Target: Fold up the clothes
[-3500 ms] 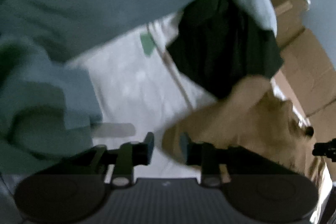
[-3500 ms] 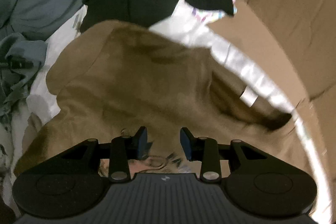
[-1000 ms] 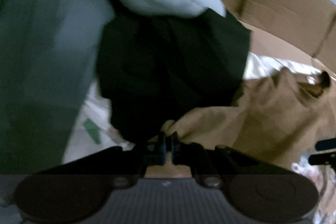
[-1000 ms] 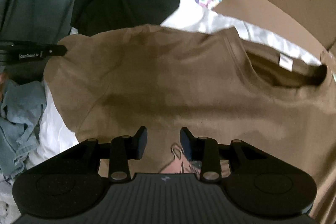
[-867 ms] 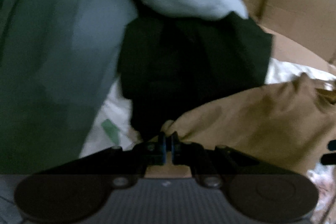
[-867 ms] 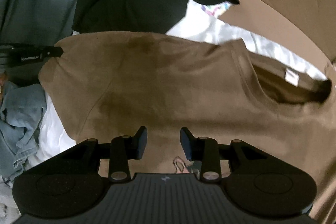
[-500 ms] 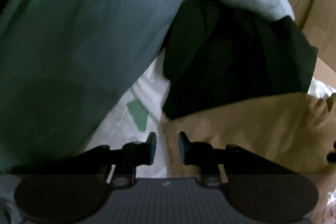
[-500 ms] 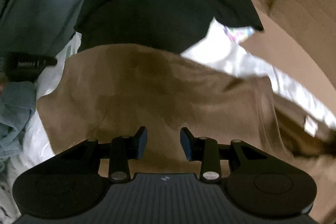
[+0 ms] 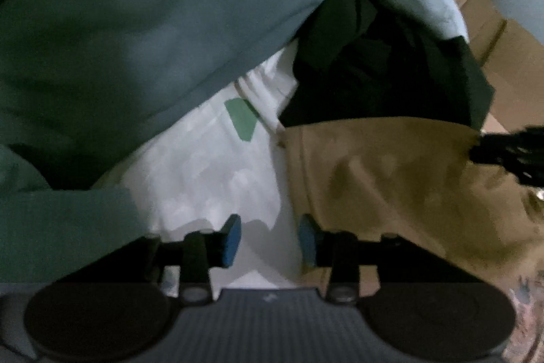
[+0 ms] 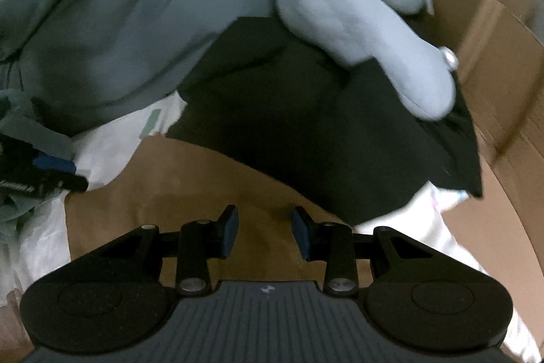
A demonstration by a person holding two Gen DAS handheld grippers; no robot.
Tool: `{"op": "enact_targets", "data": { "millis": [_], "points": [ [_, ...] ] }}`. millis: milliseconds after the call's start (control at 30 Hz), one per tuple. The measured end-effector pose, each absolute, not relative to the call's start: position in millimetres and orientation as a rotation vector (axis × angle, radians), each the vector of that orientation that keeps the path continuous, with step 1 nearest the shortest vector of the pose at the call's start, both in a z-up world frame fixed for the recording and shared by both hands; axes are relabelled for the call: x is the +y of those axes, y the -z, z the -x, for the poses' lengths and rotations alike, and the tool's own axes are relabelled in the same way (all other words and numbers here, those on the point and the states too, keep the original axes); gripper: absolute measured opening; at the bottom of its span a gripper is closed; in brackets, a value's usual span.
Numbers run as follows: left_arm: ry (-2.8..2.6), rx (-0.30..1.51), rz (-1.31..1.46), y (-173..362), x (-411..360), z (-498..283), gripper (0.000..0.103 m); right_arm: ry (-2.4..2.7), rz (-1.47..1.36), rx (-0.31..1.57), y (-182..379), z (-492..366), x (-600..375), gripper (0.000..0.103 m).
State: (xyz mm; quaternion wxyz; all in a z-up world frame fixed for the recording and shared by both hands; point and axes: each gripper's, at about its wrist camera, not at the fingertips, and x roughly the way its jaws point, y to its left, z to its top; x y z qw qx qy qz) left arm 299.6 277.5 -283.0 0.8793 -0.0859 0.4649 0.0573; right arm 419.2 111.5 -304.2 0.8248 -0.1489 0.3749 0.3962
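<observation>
Both claws gape, gripping nothing: left claw [image 9: 268,238] at the brown shirt's [image 9: 391,179] left edge, right claw [image 10: 263,232] over it. Shirt lies flat on white sheet [image 9: 204,172], fold count unclear. Next grip needs a clean edge pinch.

Place: home laundry spot
Surface: rumpled white sheet [image 9: 210,172]
Pile on the sheet: grey-green cloth [image 10: 112,33], black garment [image 10: 306,138]
Beyond the pile: brown cardboard boxes [image 10: 493,56]

Cardboard boxes [image 10: 503,33] along right; green tape patch [image 9: 242,119] on white sheet [image 9: 204,172].
</observation>
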Motion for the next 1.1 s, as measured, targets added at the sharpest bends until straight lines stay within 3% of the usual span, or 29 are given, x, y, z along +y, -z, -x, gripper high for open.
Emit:
{"op": "enact_targets", "data": {
  "millis": [200,1100],
  "points": [
    [-0.063,0.980,0.240,289.8,292.0,-281.2,0.047,-0.916,0.380,0.724,305.6,-427.8,149.0,0.042],
    [0.009,0.912,0.455,314.3,296.6,-232.0,0.048,-1.167,0.717,0.764,336.2,-422.7,286.0,0.043]
  ]
}}
